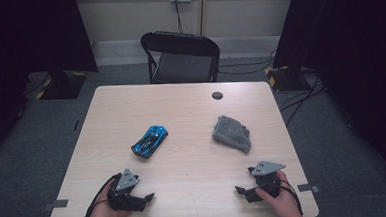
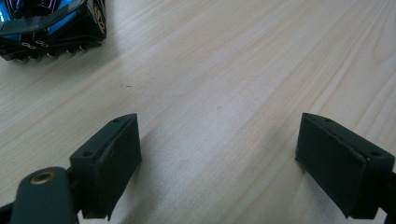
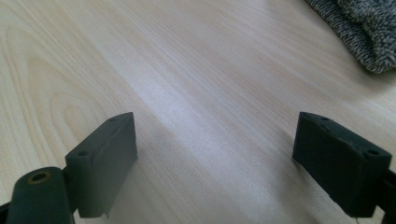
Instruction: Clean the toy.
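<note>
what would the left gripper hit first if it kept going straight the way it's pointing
Probably nothing: the open left gripper faces bare table. The toy car sits off to one side of its line.

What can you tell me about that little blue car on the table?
The car is a small toy sports car, glossy blue with black panels, looking like hard plastic. It stands on its wheels on the table, left of the middle, set at a slant to the table's edges. The left gripper view shows one end close up: a black, toothed lower edge and a gold-rimmed wheel. Nothing touches it but the table; both tools are apart from it, near the front edge.
</note>
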A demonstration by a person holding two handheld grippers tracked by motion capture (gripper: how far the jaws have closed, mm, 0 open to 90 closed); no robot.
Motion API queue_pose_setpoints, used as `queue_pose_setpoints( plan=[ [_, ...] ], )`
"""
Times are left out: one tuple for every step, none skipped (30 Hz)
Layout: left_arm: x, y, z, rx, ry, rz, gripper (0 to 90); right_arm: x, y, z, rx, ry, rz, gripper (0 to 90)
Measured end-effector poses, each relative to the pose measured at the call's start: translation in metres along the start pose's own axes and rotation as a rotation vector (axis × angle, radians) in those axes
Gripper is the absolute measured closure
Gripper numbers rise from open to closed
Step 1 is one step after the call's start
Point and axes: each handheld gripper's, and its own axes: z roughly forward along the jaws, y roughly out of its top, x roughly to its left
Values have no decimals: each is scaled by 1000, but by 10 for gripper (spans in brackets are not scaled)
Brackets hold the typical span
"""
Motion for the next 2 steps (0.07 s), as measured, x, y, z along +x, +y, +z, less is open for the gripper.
queue_pose_setpoints(
  plan=[
    [0,0,0,0,-1,-1,135,0,0,0,0,0,0,128],
    [0,0,0,0,-1,-1,133,0,0,0,-1,1,1,128]
  ],
)
